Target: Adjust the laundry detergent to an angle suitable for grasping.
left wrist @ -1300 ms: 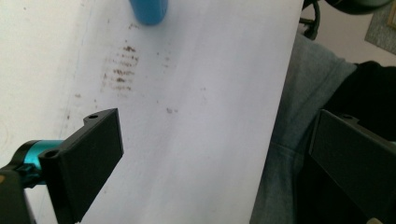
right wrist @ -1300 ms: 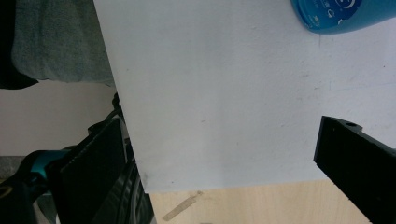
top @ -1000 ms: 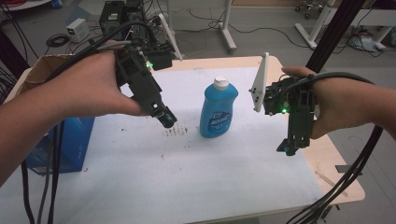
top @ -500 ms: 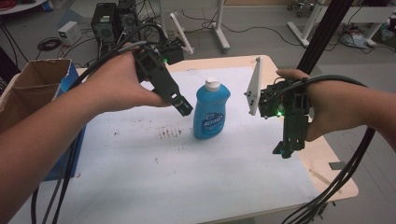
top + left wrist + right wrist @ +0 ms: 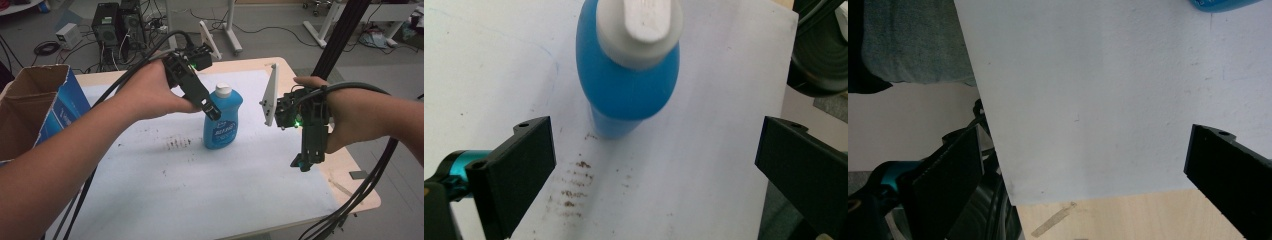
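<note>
High view: a blue dish-soap bottle (image 5: 221,120) stands upright on the white sheet (image 5: 200,190) that covers the wooden table (image 5: 350,170); it sits near the middle of the sheet, toward the far side
Bottle, looks: translucent blue body, wider at the shoulder and narrowing toward the foot; white flip cap (image 5: 223,90); a blue label with pale lettering too small to read
Left gripper (image 5: 212,111): held in the person's left hand (image 5: 150,95), angled down, its tip just at the bottle's left shoulder; whether it touches the plastic I cannot tell
Left gripper view: both black jaws stand wide apart with nothing between them; the bottle (image 5: 624,85) shows ahead of and above the gap, seen from above so the cap (image 5: 641,27) looms large; a patch of brown specks (image 5: 571,187) lies on the sheet beside the bottle's foot
Right gripper (image 5: 302,162): held in the right hand (image 5: 350,117), well apart from the bottle, pointing down over the sheet's right edge
Right gripper view: the jaws are spread wide and hold nothing; below them lie the corner of the sheet (image 5: 1098,100) and bare wood (image 5: 1128,220) with a strip of tape (image 5: 1053,219); a sliver of the blue bottle (image 5: 1223,5) shows at the top edge
High view, besides: an open cardboard box (image 5: 30,110) with blue printed sides at the table's left; computer towers (image 5: 117,22) on the floor beyond
</note>
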